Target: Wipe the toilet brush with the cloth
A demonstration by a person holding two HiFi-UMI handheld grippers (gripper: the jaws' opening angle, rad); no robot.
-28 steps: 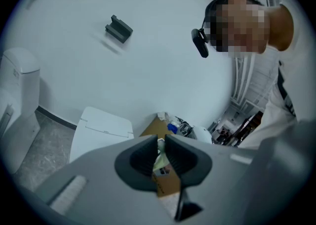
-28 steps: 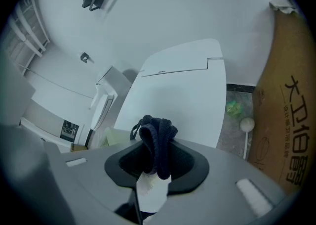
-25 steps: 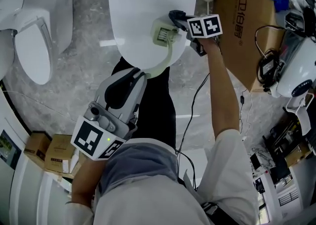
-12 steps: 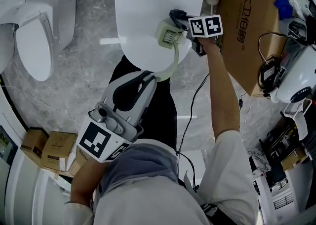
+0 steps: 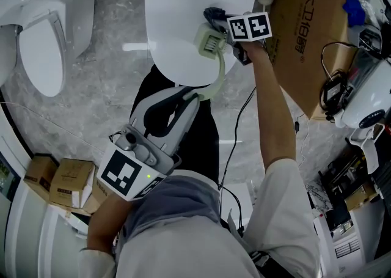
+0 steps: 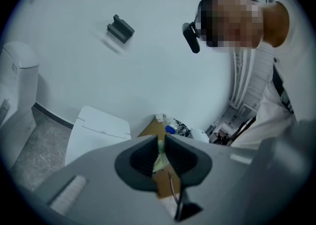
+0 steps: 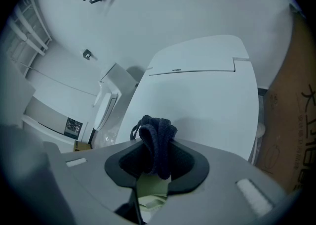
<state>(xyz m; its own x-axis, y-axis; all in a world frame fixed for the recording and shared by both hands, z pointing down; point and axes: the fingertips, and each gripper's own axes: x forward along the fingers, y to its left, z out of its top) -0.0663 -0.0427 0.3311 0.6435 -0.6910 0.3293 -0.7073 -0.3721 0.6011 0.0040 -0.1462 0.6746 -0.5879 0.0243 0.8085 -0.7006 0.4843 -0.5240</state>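
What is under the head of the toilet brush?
The closed white toilet lid is below the brush head. The dark cloth covers part of the head; contact with the lid cannot be told.

Bright, even overhead lighting; shadows soft and faint. White glare streaks on the polished floor point(image 5: 104, 87). Heavy fisheye bending and dark vignetted corners in both gripper views. Nearest foreground blurred, out of focus.
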